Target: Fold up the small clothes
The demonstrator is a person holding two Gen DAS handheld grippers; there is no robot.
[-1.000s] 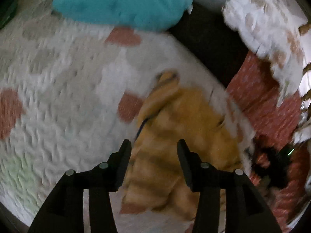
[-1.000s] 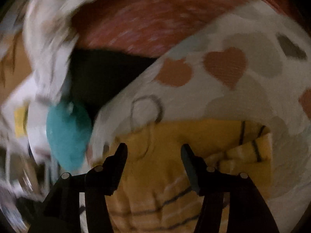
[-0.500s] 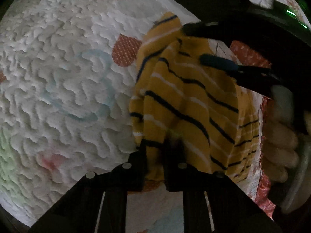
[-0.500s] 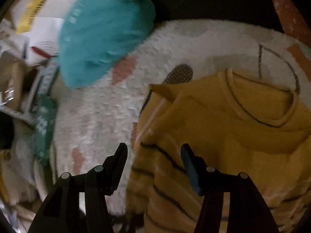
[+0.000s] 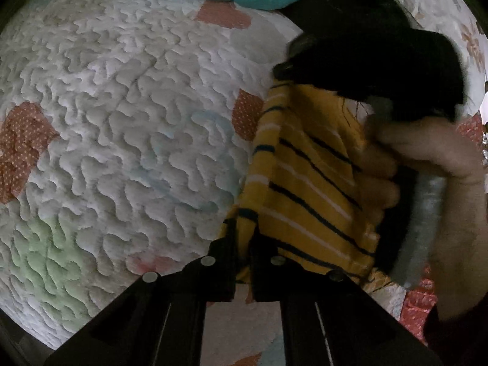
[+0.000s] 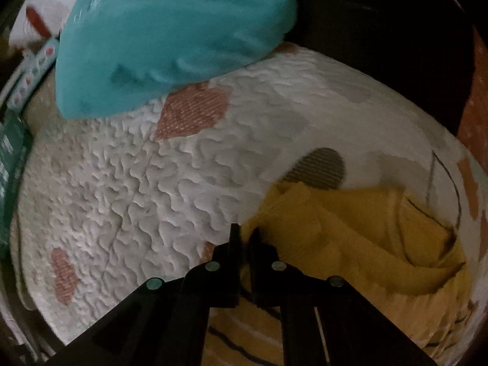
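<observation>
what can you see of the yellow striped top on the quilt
The yellow striped top is a small knit garment, mustard with dark and white stripes and a plain ribbed neckline. It lies rumpled and partly doubled over on the white quilt. The left gripper and right gripper have just closed, each pinching an edge of it.

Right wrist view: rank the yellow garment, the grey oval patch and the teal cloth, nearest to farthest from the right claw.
1. Yellow garment: pinched at its edge in the right claw.
2. Grey oval patch: on the quilt, above and right.
3. Teal cloth: top left, at the quilt's far edge.
</observation>
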